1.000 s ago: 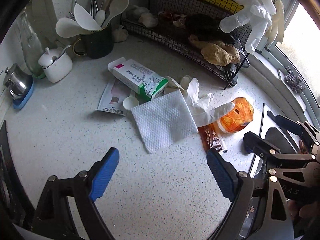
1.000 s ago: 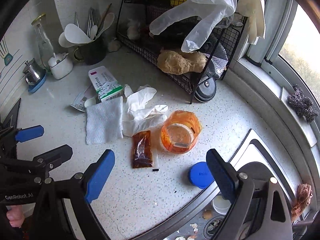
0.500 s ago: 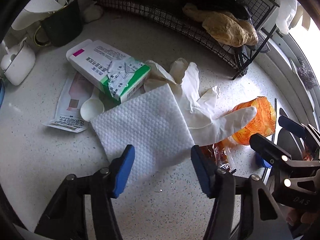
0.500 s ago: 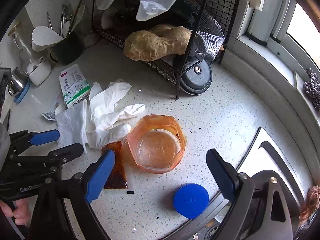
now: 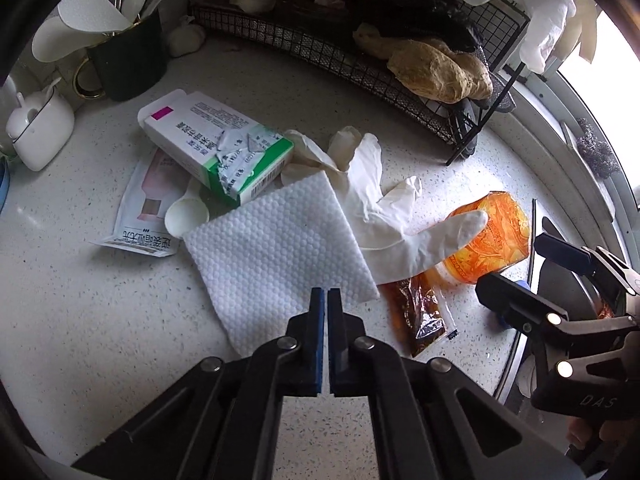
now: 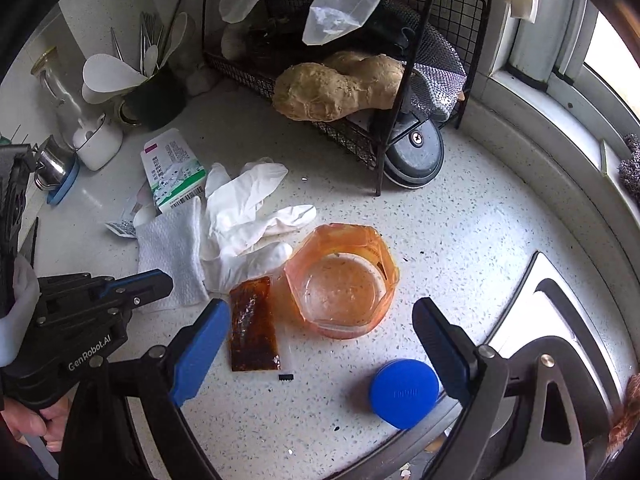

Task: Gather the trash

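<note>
Lying under the left gripper point(image 5: 325, 300), the white wipe point(image 5: 272, 252) meets its just-closed, pressed-together jaws.

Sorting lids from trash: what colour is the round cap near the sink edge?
Blue; the round plastic cap shows best in the right wrist view.

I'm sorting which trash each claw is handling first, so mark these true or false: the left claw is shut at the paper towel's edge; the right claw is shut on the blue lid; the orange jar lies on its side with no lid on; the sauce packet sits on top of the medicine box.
1. True: the left claw is shut at the near edge of the paper towel.
2. False: the right claw stands open, and the blue lid lies loose on the counter.
3. True: the orange jar lies on its side, mouth uncovered.
4. False: the sauce packet lies on the counter beside the jar, apart from the medicine box.
</note>
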{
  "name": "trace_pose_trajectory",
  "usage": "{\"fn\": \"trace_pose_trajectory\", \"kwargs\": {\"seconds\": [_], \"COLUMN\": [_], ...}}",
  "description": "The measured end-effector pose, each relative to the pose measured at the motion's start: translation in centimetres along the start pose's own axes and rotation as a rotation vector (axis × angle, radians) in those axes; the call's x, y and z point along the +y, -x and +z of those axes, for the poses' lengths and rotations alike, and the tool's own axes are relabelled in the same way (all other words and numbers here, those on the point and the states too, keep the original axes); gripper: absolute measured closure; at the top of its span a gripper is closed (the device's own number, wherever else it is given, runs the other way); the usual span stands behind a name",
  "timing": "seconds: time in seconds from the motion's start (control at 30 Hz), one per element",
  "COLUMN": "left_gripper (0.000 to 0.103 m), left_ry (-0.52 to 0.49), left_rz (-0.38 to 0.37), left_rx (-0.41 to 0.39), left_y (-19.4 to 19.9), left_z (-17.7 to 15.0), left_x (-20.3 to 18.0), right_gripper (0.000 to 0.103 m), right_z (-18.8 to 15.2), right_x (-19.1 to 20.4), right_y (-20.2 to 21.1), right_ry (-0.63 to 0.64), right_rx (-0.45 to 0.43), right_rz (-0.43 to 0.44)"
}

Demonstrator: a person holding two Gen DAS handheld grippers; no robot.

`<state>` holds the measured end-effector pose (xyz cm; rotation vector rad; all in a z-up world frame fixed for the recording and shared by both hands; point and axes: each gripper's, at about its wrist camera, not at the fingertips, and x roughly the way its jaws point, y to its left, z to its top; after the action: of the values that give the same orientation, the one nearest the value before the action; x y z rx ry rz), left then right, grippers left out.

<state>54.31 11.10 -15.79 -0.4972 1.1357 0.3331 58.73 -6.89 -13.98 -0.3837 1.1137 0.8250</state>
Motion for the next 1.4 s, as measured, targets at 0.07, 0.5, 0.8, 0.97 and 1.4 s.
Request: {"fn": "trace_pose_trajectory", "kwargs": {"seconds": [0.07, 0.5, 0.8, 0.97, 1.4], "left_gripper": [0.097, 0.079, 0.103, 0.103, 0.103], "left_ry": [0.006, -0.059, -0.018, -0.036, 0.006], "left_rz": [-0.007, 0.059, 0.119, 0.128, 0.093], "left_rx": [0.008, 0.011, -0.019, -0.079, -0.056], "left_y": [0.0, -2.6, -1.3, 1.1, -0.5], "left_z": [-0.2, 0.0, -1.4, -2.1, -1.6], "left_x": [0.1, 0.5, 1.5, -0.3, -0.3], "right_gripper": [0.011, 0.011, 0.011, 0.011, 0.018], "right_z": [-0.1, -0.5, -0.6, -0.9, 0.6], "right_x": [0.2, 0.1, 0.9, 0.8, 0.4], "right_y": [0.0, -2.6, -2.1, -1.4, -4.2], "right_ry": [0.005, -0.003, 0.007, 0.02, 0.08], "right_rx": [-0.007, 0.02, 0.023, 0.02, 0.016], "right_rz": [-0.002, -0.029, -0.005, 0.001, -0.034]}}
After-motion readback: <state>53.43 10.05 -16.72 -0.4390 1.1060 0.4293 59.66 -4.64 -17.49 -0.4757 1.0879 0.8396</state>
